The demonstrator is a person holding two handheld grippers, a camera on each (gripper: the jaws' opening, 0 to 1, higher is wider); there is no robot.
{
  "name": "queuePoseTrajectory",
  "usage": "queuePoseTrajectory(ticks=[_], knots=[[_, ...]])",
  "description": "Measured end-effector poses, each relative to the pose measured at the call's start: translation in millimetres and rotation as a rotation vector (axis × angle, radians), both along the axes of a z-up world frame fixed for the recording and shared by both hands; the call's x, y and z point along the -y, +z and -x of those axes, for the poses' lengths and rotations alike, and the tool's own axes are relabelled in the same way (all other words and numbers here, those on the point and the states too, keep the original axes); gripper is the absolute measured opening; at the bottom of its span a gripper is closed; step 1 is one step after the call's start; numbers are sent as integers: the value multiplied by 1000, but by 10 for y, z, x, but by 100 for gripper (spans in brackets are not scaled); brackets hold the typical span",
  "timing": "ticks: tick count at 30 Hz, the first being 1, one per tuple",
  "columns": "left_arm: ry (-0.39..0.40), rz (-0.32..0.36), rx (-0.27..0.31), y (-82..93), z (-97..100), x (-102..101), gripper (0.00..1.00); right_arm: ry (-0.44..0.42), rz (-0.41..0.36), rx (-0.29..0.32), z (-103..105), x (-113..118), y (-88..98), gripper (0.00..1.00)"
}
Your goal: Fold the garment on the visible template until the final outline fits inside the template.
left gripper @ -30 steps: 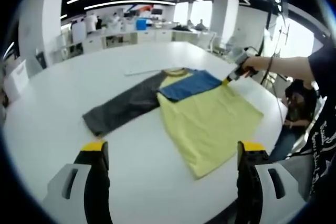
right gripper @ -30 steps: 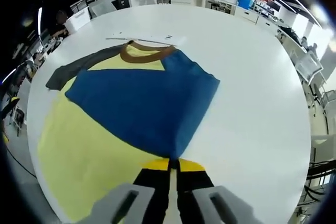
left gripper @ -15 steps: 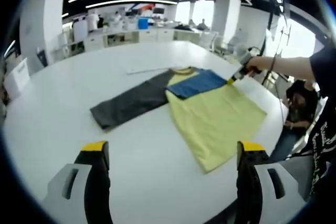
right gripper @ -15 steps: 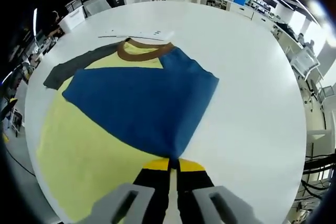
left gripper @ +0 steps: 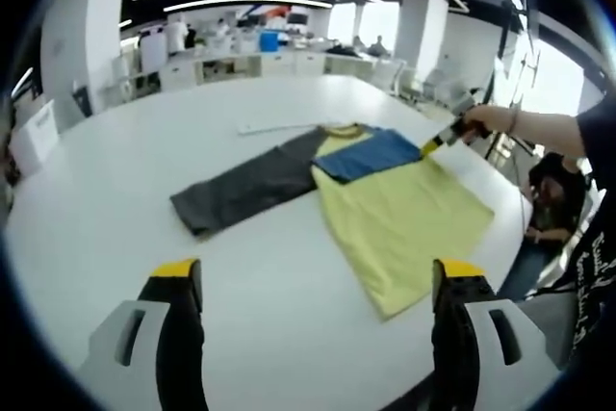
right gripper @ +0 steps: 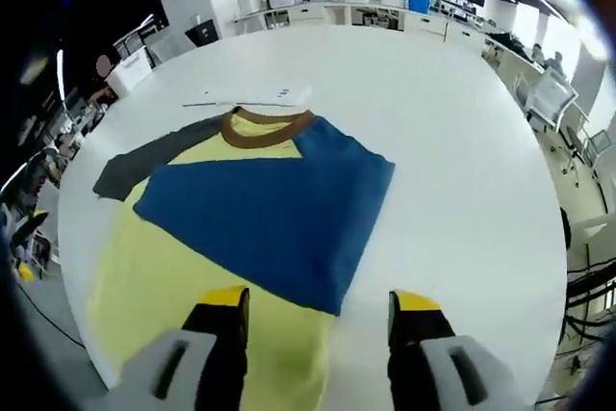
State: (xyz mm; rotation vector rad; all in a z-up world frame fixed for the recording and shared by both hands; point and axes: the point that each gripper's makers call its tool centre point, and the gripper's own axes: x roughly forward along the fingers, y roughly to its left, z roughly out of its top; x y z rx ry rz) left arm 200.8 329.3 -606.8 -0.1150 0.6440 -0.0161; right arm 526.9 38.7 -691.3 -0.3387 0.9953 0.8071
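Observation:
A T-shirt lies flat on the white table (left gripper: pixel 106 199). Its yellow body (left gripper: pixel 409 223) runs toward the near right, and the grey sleeve (left gripper: pixel 245 190) stretches out to the left. The blue sleeve (right gripper: pixel 269 214) is folded across the chest below the brown collar (right gripper: pixel 267 128). My right gripper (right gripper: pixel 320 300) is open, its jaws standing either side of the blue sleeve's end and holding nothing. In the left gripper view the right gripper (left gripper: pixel 438 140) sits at the shirt's far right edge, held by a hand. My left gripper (left gripper: pixel 318 276) is open and hangs well short of the shirt.
A thin white strip (right gripper: pixel 250 96) lies on the table just beyond the collar. The table's curved edge (right gripper: pixel 549 238) runs close on the right. A person (left gripper: pixel 544 190) sits low beside the table at the right. Desks and chairs stand far behind.
My right gripper has opened and let go of the blue sleeve's end, which now lies flat on the shirt. The left gripper view has shifted only slightly.

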Motion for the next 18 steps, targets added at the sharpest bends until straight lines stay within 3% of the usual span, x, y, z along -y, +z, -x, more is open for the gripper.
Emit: queuePoseTrajectory(ticks=[5, 11, 18], knots=[[15, -17, 7, 24, -63, -105, 95, 65, -5, 58, 76, -12, 193, 74], [46, -25, 22, 42, -124, -222, 93, 83, 0, 79, 189, 61, 326, 90], [114, -22, 48, 60, -199, -442, 91, 90, -61, 114, 368, 82, 546, 100]])
